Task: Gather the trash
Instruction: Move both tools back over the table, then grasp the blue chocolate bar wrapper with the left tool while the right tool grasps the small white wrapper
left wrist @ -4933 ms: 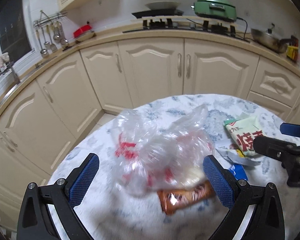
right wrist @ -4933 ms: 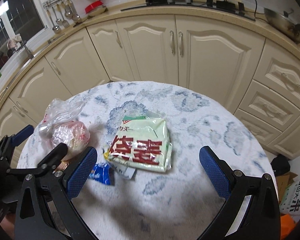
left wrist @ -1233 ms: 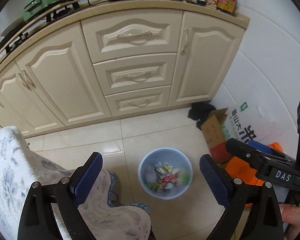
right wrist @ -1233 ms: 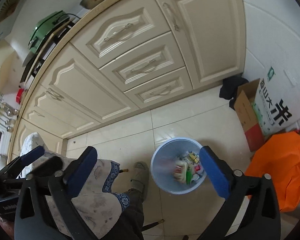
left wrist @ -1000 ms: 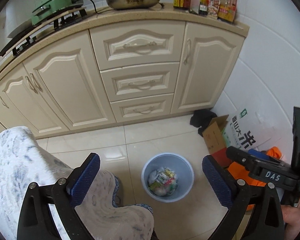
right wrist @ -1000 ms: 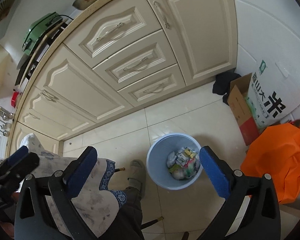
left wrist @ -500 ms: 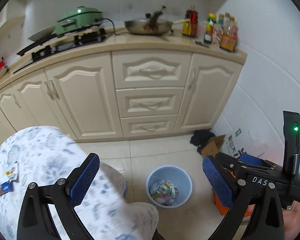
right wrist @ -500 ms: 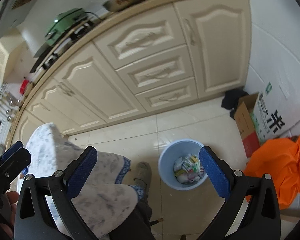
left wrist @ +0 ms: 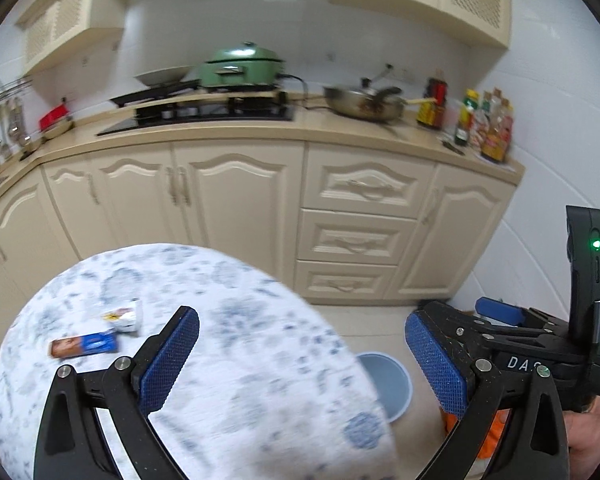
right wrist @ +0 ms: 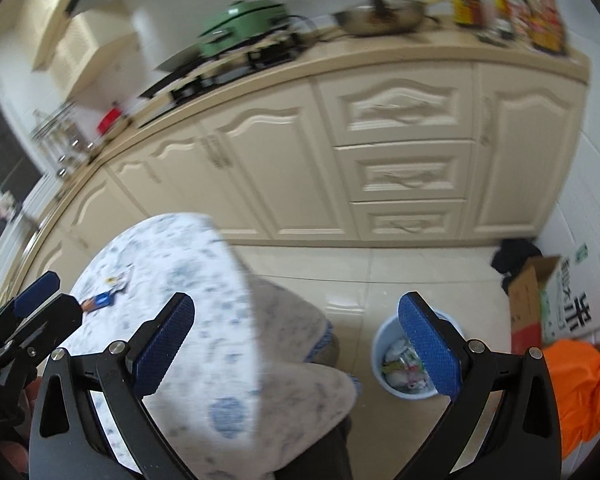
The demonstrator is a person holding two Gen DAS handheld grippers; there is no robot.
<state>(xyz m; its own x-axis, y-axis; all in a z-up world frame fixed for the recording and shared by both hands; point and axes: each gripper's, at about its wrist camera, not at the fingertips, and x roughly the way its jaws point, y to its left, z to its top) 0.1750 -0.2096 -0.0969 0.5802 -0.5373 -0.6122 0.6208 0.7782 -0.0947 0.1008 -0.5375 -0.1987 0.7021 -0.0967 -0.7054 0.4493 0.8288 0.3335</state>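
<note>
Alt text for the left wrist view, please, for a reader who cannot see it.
Open, empty left tongs hang over a round table with a blue-patterned cloth, where a brown-and-blue snack wrapper and a crumpled white wrapper lie. A pale blue trash bin stands behind; the right tongs show at right.

Blue-brown wrapper flat on table, white scrap beside — bin part-filled.

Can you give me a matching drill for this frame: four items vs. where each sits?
Items:
1. blue wrapper
2. trash bin
3. green cooker
4. orange bag

Places:
A. on the counter
B. on the floor beside the table
C. on the tablecloth
D. on the floor by the right wall

Pairs: 1-C, 2-B, 3-A, 4-D
</note>
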